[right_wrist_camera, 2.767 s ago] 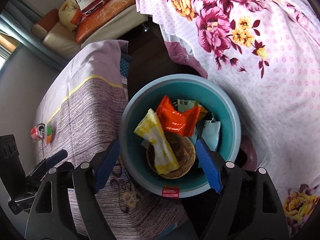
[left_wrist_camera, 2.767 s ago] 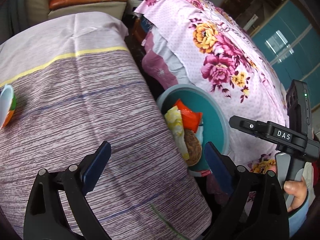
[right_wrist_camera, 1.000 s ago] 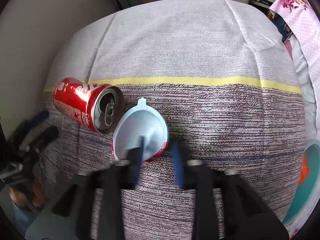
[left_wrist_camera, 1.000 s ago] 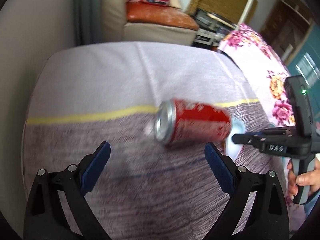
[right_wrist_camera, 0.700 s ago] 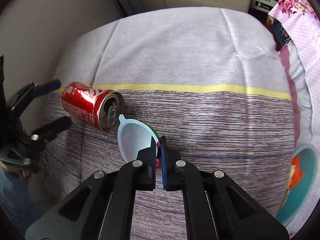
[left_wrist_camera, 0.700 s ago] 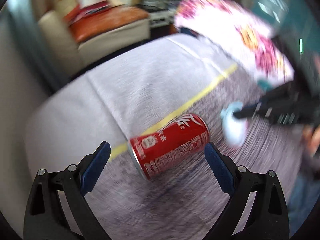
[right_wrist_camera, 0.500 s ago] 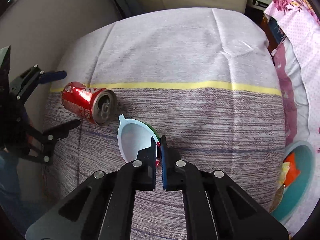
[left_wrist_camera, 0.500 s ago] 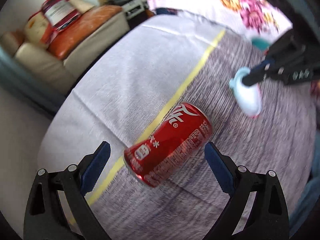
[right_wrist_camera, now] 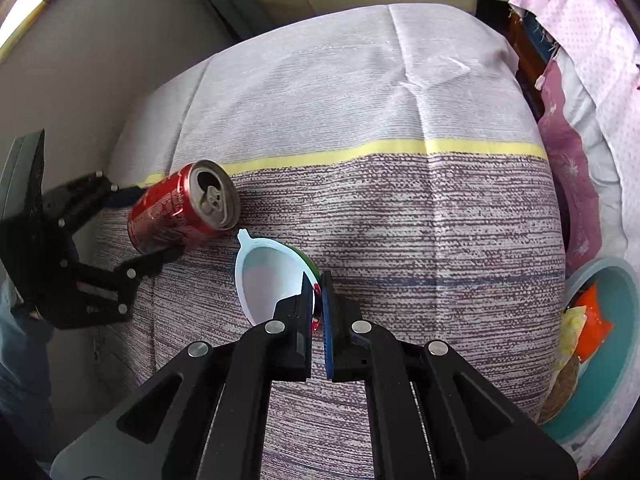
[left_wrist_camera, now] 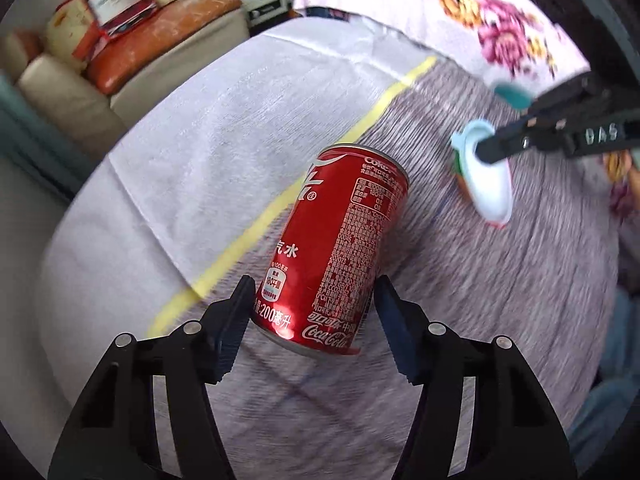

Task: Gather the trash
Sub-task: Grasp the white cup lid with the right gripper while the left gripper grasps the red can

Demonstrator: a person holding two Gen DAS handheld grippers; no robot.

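A red Coca-Cola can (left_wrist_camera: pixel 336 252) lies on its side on the purple striped tablecloth (left_wrist_camera: pixel 500 300). My left gripper (left_wrist_camera: pixel 314 306) has closed around the can's lower end, both pads at its sides. In the right wrist view the can (right_wrist_camera: pixel 182 206) shows its opened top, with the left gripper (right_wrist_camera: pixel 132 236) around its far end. My right gripper (right_wrist_camera: pixel 317 294) is shut on the rim of a white plastic cup (right_wrist_camera: pixel 268 276), which lies on its side; it also shows in the left wrist view (left_wrist_camera: pixel 486 180).
A teal trash bucket (right_wrist_camera: pixel 612 364) with wrappers inside stands off the table's right edge. A bed with a floral cover (left_wrist_camera: pixel 480 20) lies beyond it. A cream sofa with an orange cushion (left_wrist_camera: pixel 160 40) is behind the table. A wall (right_wrist_camera: pixel 80 60) runs along the left.
Both grippers left the bucket and came to the table. The right one closed on the cup's rim. The left one moved in on the can and narrowed its jaws around it.
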